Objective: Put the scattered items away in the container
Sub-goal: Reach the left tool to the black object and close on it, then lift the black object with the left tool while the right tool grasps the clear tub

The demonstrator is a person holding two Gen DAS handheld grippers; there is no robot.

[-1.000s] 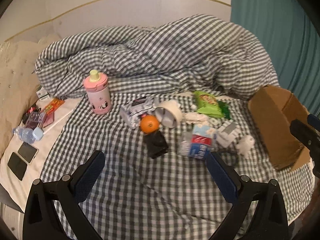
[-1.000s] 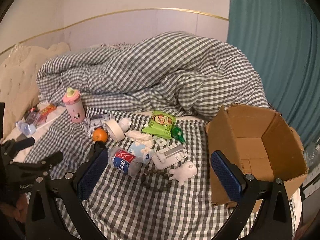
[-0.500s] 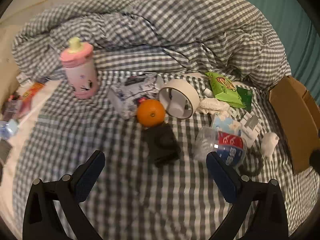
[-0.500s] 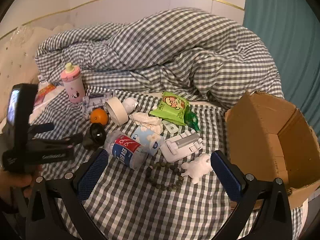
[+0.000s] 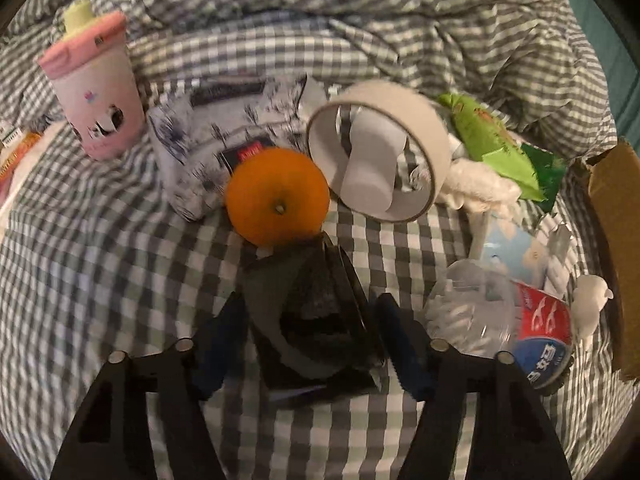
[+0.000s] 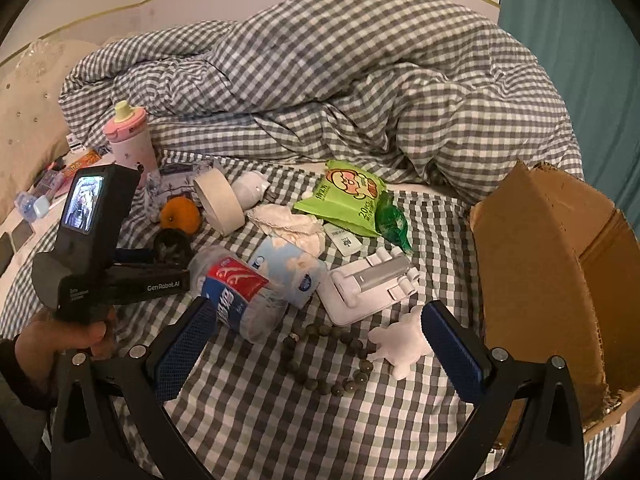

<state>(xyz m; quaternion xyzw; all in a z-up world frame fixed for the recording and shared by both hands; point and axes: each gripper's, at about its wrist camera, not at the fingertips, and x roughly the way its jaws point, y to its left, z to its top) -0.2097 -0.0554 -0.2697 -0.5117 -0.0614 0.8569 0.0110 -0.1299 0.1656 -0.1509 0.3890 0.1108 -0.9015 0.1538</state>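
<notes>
Left wrist view: left gripper (image 5: 310, 340) jaws closing around the black pouch (image 5: 316, 316), straddling it to lift it boxward, no squeeze yet.

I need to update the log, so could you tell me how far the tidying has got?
Nothing looks packed yet: what shows of the cardboard box is empty. In hand: the left gripper is closing around the black object. The orange, tape roll and bottle remain scattered.
</notes>
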